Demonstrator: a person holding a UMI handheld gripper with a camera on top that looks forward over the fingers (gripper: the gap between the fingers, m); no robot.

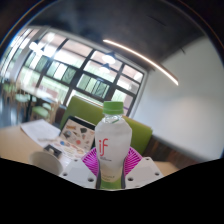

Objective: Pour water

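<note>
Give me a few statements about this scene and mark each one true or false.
1. The clear plastic bottle with a green cap stands upright between the gripper fingers. True.
2. The bottle's cap is off. False: the green cap is on.
3. The bottle's label bears red lettering. True.
4. The bottle lies on its side on the white table. False: it is upright, between the pink pads.
</note>
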